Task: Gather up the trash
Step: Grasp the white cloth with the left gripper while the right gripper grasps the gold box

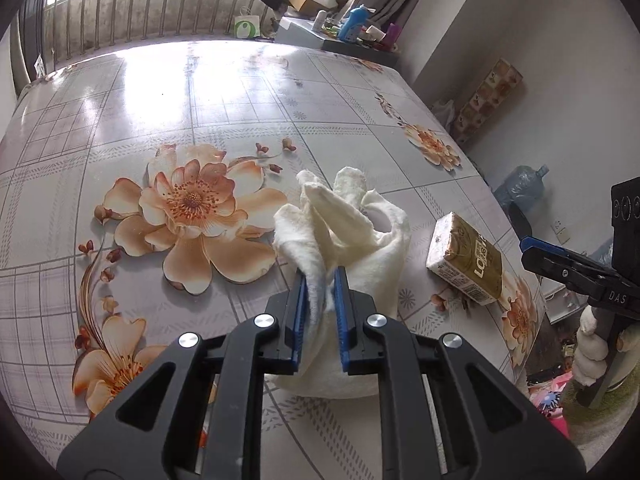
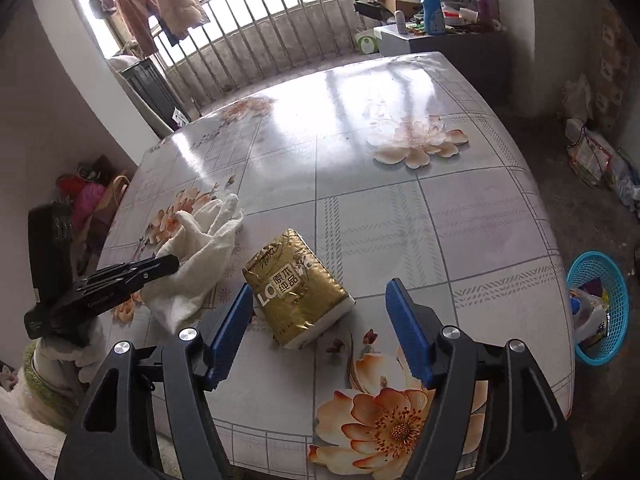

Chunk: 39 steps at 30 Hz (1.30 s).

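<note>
A white cloth glove (image 1: 352, 236) lies crumpled on the flowered table. My left gripper (image 1: 320, 276) is shut on the white glove, its blue pads pinching a fold of it. The glove also shows in the right wrist view (image 2: 192, 264) with the left gripper (image 2: 168, 266) against it. A gold tissue pack (image 1: 466, 260) lies to the right of the glove. In the right wrist view the tissue pack (image 2: 298, 290) lies between and just beyond my right gripper's (image 2: 320, 296) open blue fingers, which are empty.
The table (image 2: 400, 208) carries a glossy flowered cover. A blue plastic basket (image 2: 598, 308) holding scraps stands on the floor right of the table. A cluttered side cabinet (image 2: 440, 36) stands by the railing. Bags (image 2: 596, 156) lie on the floor at right.
</note>
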### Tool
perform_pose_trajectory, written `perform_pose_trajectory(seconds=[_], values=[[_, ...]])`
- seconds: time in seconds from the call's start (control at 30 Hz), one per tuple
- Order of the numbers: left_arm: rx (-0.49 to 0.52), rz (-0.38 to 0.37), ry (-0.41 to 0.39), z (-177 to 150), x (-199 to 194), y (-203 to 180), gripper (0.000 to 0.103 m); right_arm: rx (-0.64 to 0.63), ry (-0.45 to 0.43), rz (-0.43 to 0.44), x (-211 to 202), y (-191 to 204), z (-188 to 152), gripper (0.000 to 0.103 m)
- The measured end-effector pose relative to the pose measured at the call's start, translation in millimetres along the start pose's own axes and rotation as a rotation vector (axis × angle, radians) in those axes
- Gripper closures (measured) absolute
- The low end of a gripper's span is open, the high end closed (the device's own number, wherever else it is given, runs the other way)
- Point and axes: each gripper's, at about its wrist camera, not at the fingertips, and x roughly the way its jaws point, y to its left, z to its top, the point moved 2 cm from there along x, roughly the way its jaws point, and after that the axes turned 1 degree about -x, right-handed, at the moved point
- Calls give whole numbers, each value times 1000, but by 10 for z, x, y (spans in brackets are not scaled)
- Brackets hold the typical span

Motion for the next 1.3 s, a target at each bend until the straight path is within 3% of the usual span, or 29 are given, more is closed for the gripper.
perform_pose_trajectory(seconds=[0.17,0.33,0.47,0.6,0.73,0.9,1.03,1.3], values=[[-15,-16,-7,-11,-35,45,86,-190,65,-39,288,234,45,25],[-50,-62,13,-73,-63,138,82,-116,184,-2,437,192,-70,25],[-60,-117,12,-68,-107,160,76,-106,179,29,330,262,-150,25],[-60,-82,27,-41,-52,167,76,-71,124,-45,275,170,-91,25],[-74,-79,47,-22,14,155,76,-16,119,-39,318,93,-16,25],[-71,-49,50,-21,57,115,79,-14,130,-47,436,134,-29,25],[-32,-9,53,-19,102,17,89,-2,132,-55,476,129,-52,26],[-23,-25,8,40,-14,-66,98,26,139,-11,454,135,-74,46]])
